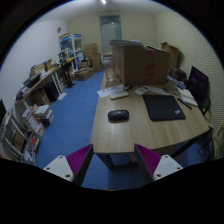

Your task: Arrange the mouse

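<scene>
A dark mouse [119, 115] lies on the near left part of a light wooden table [135, 135], well beyond my fingers. A black mouse mat [164, 107] lies to its right on the same table. My gripper [113, 162] hangs back from the table's near edge, above the blue floor. Its two fingers with magenta pads [79, 160] stand wide apart with nothing between them.
A large cardboard box [141, 63] stands at the far end of the table. Papers [113, 92] lie beside it and a monitor [200, 84] stands at the right. Shelves with clutter [35, 100] line the left wall. Blue carpet [70, 115] lies between shelves and table.
</scene>
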`<state>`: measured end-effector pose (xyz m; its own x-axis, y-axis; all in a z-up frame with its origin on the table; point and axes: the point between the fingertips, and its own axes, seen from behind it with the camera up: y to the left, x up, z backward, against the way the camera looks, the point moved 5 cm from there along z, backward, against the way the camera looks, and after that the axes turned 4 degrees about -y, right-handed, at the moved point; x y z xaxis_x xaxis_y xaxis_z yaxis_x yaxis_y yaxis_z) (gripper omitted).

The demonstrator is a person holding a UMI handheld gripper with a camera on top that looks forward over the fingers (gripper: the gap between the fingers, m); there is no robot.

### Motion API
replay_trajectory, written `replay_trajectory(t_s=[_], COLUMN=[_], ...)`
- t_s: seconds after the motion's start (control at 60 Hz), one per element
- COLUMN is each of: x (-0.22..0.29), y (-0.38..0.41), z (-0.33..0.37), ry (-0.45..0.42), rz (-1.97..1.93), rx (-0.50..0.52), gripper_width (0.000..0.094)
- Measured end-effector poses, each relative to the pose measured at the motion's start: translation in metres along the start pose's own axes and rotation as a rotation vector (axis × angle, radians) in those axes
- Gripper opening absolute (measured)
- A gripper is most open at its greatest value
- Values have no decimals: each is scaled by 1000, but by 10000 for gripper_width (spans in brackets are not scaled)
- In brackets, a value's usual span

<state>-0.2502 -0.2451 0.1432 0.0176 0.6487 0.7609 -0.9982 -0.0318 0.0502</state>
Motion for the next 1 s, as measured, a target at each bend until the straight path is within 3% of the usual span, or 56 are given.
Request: replay_trajectory(t_s=[0.233, 0.467, 0.617, 1.0], x=[6, -12, -14, 47], y=[-2, -6, -8, -1], z=[-55, -132, -172, -252], ry=[-65, -12, 13, -46], rz=[15, 57, 16, 25], rx=[116, 157, 113, -38], gripper_width=[840, 842, 849, 844])
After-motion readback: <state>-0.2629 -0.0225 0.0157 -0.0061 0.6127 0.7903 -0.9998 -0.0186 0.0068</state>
